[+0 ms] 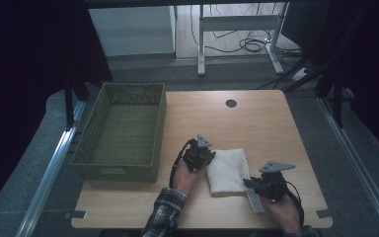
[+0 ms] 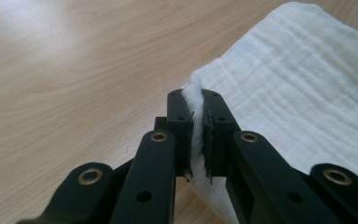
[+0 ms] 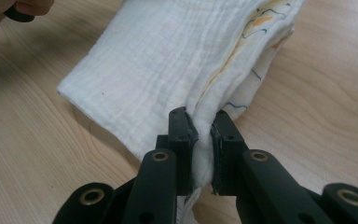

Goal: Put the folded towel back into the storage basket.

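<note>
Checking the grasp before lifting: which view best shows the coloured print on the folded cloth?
The right gripper view: the folded cloth shows orange and blue print along its layered edge. The left gripper view shows plain white cloth; the high view shows it small and pale.

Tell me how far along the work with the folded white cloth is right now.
Done: the cloth lies folded on the table, and both tools have clamped it. The left tool pinches one corner; the right tool grips the layered edge. In hand: holding the cloth, which lies on the wood. Left, probably: lifting it and moving it into the green basket, which holds nothing yet.
</note>
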`<action>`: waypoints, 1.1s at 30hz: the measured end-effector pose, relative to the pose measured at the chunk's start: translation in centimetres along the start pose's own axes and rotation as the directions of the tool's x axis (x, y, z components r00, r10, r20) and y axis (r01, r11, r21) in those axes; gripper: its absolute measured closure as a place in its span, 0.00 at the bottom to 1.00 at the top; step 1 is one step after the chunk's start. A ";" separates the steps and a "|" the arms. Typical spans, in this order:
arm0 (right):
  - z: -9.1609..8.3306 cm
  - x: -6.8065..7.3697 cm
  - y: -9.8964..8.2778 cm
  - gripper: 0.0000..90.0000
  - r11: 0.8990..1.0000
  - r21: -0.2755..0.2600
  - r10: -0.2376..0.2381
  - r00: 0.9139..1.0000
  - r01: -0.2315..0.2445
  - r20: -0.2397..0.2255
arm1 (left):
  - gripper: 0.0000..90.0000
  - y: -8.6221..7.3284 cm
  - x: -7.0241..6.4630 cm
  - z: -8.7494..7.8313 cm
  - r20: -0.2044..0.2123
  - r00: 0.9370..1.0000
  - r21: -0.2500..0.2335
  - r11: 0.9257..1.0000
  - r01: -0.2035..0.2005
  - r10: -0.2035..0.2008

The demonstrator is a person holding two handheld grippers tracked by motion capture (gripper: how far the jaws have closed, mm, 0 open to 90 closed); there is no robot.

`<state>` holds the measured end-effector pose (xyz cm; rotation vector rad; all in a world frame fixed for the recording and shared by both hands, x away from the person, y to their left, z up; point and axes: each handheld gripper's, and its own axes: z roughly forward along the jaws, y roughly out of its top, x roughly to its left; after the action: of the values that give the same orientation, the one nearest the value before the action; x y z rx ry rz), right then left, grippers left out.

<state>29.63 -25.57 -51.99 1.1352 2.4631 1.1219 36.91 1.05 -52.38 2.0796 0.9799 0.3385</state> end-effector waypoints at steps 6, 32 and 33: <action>-0.7 0.3 1.4 0.90 0.999 -0.032 -0.013 1.000 0.012 -0.011 | 0.92 1.1 0.5 -1.7 -0.021 1.000 -0.008 1.000 -0.020 0.020; 0.4 3.4 11.8 0.90 0.988 -0.120 -0.109 0.991 0.099 -0.082 | 0.92 5.4 6.9 -10.2 -0.185 0.981 -0.018 0.998 -0.065 0.061; 0.6 3.6 12.3 0.90 0.987 -0.122 -0.115 0.989 0.104 -0.089 | 0.92 5.4 7.4 -10.6 -0.191 0.980 -0.016 0.998 -0.063 0.059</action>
<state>34.46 -17.52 -43.18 0.9218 2.4590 1.2964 39.09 10.30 -42.03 2.0892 1.0200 0.5871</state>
